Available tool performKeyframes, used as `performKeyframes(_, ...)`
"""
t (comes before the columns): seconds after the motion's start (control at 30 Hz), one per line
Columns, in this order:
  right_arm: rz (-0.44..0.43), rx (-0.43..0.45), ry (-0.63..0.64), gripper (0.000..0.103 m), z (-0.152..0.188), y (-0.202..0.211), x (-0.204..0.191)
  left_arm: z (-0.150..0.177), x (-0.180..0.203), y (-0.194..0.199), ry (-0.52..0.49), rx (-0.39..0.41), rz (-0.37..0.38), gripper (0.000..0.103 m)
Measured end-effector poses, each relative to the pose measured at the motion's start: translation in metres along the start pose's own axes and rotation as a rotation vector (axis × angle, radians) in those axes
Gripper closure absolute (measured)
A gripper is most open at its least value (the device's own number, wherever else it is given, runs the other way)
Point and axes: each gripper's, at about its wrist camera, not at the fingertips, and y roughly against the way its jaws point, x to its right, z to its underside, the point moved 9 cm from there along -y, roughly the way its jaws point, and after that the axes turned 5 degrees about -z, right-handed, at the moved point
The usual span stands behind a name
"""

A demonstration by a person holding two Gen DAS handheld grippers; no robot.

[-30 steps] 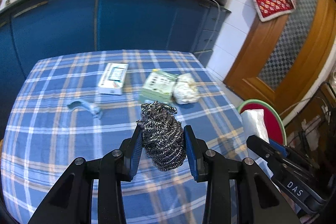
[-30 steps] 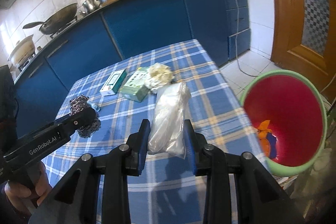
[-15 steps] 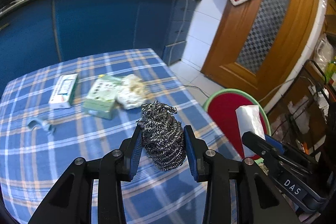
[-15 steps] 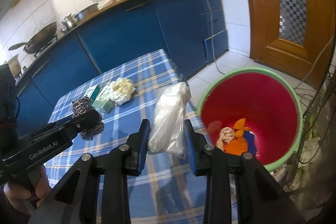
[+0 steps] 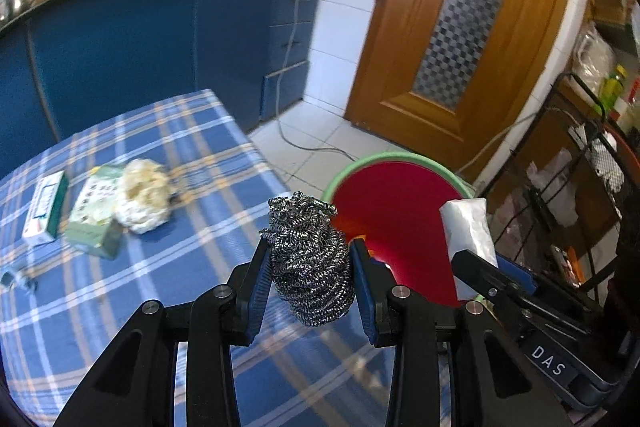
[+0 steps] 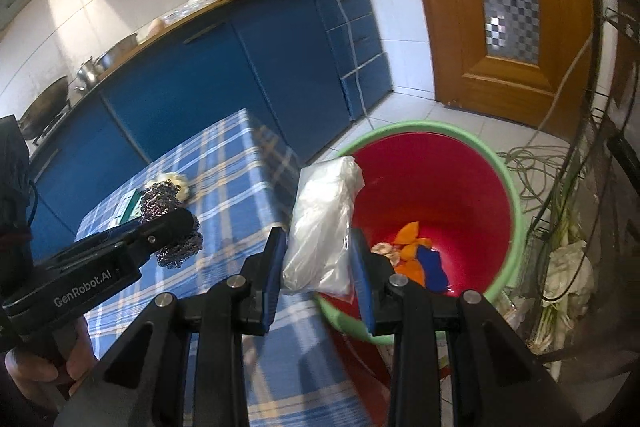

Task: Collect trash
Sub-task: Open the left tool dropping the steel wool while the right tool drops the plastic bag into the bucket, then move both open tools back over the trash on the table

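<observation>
My left gripper (image 5: 310, 281) is shut on a steel wool scrubber (image 5: 308, 255), held above the right edge of the blue plaid table (image 5: 120, 291). My right gripper (image 6: 318, 269) is shut on a crumpled clear plastic bag (image 6: 324, 223), held over the near rim of the red bin with a green rim (image 6: 432, 187). The bin (image 5: 400, 203) stands on the floor beside the table and holds orange and blue scraps (image 6: 420, 255). The scrubber also shows in the right wrist view (image 6: 168, 211), and the bag in the left wrist view (image 5: 468, 235).
On the table lie a white crumpled wad (image 5: 142, 195), a green box (image 5: 94, 211), a white-and-green box (image 5: 44, 207) and a small grey piece (image 5: 16, 279). Blue cabinets (image 5: 140, 39) stand behind, a wooden door (image 5: 460, 47) to the right, a wire rack (image 5: 580, 187) and cables (image 6: 532, 163) near the bin.
Both grippers have swung right, from over the table toward the red bin, each still holding its item. The bag now hangs over the bin's rim.
</observation>
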Motion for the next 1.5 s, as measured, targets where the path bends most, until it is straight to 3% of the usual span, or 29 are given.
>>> performKeyframes(0.7,0.065,-0.041,-0.105,0.067,0.011,-0.017,0.069,0.003,0.066,-0.057,-0.103,-0.087,0.048,0.064)
performKeyframes(1.03,0.060,-0.049,-0.150,0.063,0.013,-0.022,0.085,0.003,0.074,-0.065,-0.114,-0.092,0.057,0.056)
performKeyframes(1.2,0.065,-0.033,-0.157,0.052,0.012,-0.019,0.088,0.001,0.072,-0.063,-0.107,-0.082,0.056,0.055)
performKeyframes(1.5,0.066,-0.021,-0.166,0.051,0.011,-0.013,0.088,-0.003,0.060,-0.051,-0.079,-0.063,0.040,0.055)
